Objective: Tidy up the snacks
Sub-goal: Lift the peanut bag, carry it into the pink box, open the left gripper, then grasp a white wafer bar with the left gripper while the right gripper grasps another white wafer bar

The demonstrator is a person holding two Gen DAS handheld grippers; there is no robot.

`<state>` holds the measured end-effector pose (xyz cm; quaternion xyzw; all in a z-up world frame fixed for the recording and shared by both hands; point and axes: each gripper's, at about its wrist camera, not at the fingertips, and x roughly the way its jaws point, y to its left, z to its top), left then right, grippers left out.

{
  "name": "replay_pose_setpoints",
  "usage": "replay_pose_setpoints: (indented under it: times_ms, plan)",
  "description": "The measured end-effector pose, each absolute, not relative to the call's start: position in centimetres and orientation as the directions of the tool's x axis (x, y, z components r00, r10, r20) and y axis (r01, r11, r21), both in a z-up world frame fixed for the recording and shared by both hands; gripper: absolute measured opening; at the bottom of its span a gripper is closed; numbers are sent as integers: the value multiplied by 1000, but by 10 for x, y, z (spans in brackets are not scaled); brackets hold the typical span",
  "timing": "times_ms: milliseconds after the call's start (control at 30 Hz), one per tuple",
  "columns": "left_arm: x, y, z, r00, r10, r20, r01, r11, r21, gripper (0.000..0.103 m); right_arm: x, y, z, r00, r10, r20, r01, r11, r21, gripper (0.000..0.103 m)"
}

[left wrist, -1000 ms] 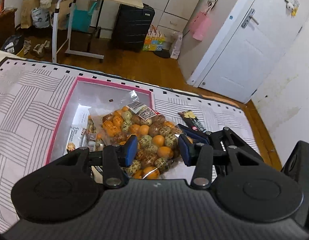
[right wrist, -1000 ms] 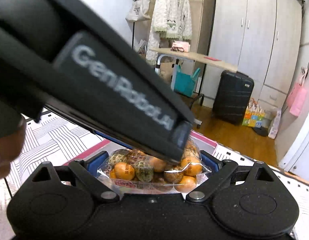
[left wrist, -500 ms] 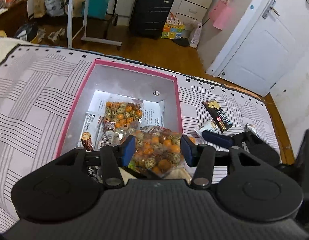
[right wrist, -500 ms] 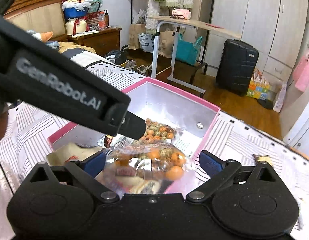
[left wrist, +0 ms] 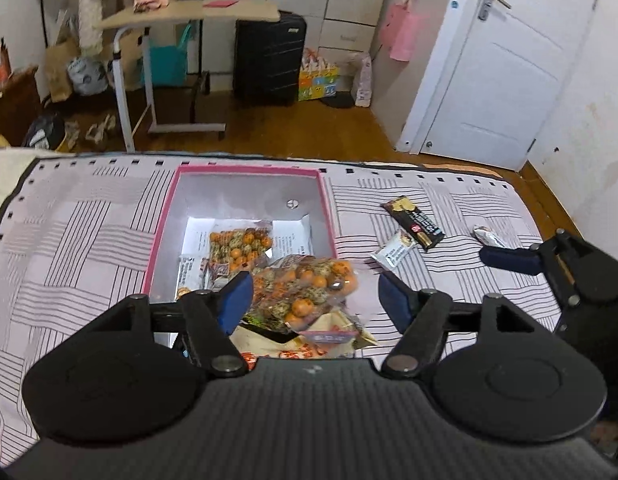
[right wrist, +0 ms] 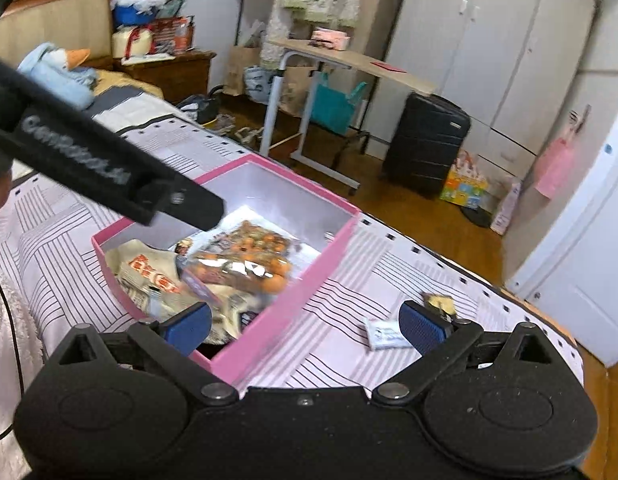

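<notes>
A: Where is the snack bag point(left wrist: 305, 292) now?

B: It is a clear bag of orange and speckled balls. It lies at the near end of the pink box point(left wrist: 327, 216), on top of a beige packet point(right wrist: 149, 276), and part of it leans over the near rim.

A: Does a gripper hold it?

B: No. The left gripper point(left wrist: 315, 300) has its jaws opening; the bag shows between them in the left wrist view, but the blue pads do not press on it. The right gripper point(right wrist: 305, 326) has its jaws wide apart, with only the near corner of the box and the bed cover between them.

A: What else is in the box?

B: 1 more bag of the same balls point(left wrist: 239, 246) lies flat nearer the far wall, on white paper, and some small packets are beside it.

A: And outside the box?

B: On the striped bed cover point(left wrist: 77, 240), to the right of the box, there are a dark bar point(left wrist: 415, 222), a small white packet point(left wrist: 395, 254) just beside it, and a silver wrapper point(left wrist: 487, 236) nearer the right edge of the bed.
</notes>
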<state>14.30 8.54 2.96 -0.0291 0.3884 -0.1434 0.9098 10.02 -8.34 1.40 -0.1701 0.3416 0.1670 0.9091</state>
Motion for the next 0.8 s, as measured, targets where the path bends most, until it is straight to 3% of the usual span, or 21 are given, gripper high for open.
replay_pose_setpoints:
  times_ms: [333, 567, 800]
  plan:
    - [137, 40, 44, 673, -316, -668, 271, 947, -175, 76, 77, -187, 27, 753, 185, -632, -285, 957, -59, 99]
    - [150, -19, 32, 670, -330, -665, 307, 939, -156, 76, 66, -236, 16, 848, 106, -519, -197, 973, -123, 98]
    - [184, -83, -17, 642, -294, -708, 341, 937, -79, 74, 99, -285, -17, 817, 110, -566, -202, 974, -102, 93]
